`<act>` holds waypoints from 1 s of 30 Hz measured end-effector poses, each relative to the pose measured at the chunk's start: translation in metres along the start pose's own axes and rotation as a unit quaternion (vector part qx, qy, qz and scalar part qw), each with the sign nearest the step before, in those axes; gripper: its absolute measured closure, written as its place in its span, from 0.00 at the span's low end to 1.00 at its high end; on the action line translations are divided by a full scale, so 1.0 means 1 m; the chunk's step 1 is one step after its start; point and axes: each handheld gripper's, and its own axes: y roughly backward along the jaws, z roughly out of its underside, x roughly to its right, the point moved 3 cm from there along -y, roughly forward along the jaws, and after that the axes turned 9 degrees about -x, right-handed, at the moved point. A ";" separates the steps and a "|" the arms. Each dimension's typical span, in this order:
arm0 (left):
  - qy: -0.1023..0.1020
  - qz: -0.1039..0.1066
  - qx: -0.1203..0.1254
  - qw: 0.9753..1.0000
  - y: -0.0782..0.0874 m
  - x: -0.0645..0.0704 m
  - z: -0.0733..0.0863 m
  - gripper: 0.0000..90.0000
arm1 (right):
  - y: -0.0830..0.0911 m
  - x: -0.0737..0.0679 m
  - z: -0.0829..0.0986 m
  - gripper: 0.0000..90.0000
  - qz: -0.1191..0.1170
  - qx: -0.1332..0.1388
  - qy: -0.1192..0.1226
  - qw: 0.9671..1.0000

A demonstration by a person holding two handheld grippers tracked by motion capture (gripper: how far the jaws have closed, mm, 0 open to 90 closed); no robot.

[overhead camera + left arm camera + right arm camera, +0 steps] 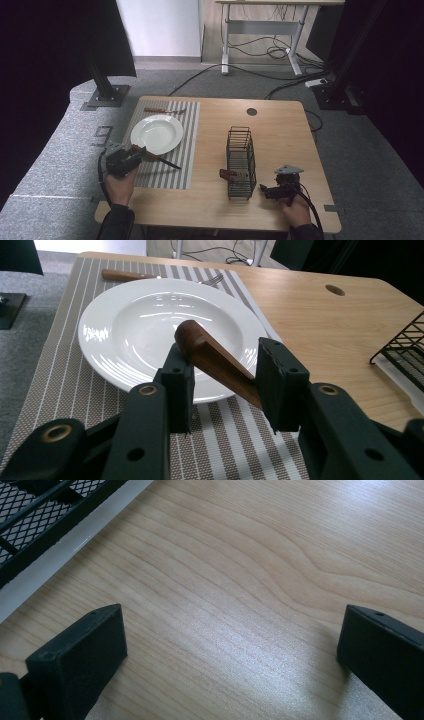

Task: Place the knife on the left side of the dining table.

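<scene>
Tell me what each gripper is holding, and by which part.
The left gripper holds a knife by its wooden handle; the right gripper holds nothing.

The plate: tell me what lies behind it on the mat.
Behind the plate, a wood-handled fork lies on the striped mat. The plate's rim partly hides its tines.

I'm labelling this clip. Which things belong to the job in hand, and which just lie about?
In the job: left claw, wooden-handled knife, plate, striped placemat.
Lying about: fork, wire rack, right claw, open over bare table.
</scene>
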 end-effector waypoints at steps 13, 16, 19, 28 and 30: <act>0.042 0.019 0.002 0.999 -0.007 -0.021 0.021 0.60 | 0.000 0.000 0.000 0.00 0.000 0.000 0.000 1.000; 0.051 0.027 0.003 0.998 -0.009 -0.026 0.024 0.60 | 0.000 0.000 0.000 0.00 0.000 0.000 0.000 1.000; 0.055 0.031 0.001 0.998 -0.010 -0.031 0.028 0.58 | 0.000 0.000 0.000 0.00 0.000 0.000 0.000 1.000; 0.071 0.035 -0.013 0.997 -0.015 -0.045 0.039 0.53 | 0.000 0.000 0.000 0.00 0.000 0.000 0.000 1.000; 0.076 0.039 -0.015 0.996 -0.017 -0.047 0.040 0.53 | 0.000 0.000 0.000 0.00 0.000 0.000 0.000 1.000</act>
